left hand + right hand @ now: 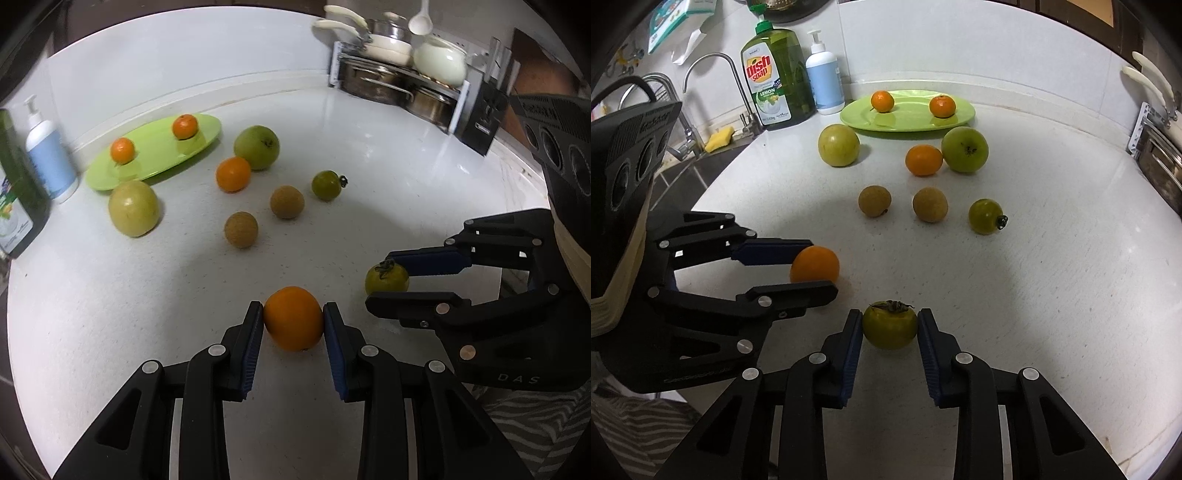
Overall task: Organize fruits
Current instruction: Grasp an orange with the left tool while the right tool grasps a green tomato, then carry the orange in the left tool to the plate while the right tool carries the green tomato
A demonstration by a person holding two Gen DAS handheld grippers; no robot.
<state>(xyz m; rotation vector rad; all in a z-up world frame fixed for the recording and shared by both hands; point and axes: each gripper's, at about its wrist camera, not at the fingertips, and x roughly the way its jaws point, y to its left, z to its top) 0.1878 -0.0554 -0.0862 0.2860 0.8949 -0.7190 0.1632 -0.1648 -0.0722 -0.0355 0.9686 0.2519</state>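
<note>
A white, faintly speckled, glossy tabletop is seen. The lime-green plate looks like smooth, shiny plastic. Matt black plastic with ribbed blue pads and metal rivets forms the right tool. The stacked pots appear to be polished steel.

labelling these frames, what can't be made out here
- Left wrist view: the dish soap bottle is cut off by the left edge, label blurred.
- Left wrist view: the green tomato is partly hidden by the right gripper.
- Right wrist view: the orange is partly hidden by the left gripper.
</note>
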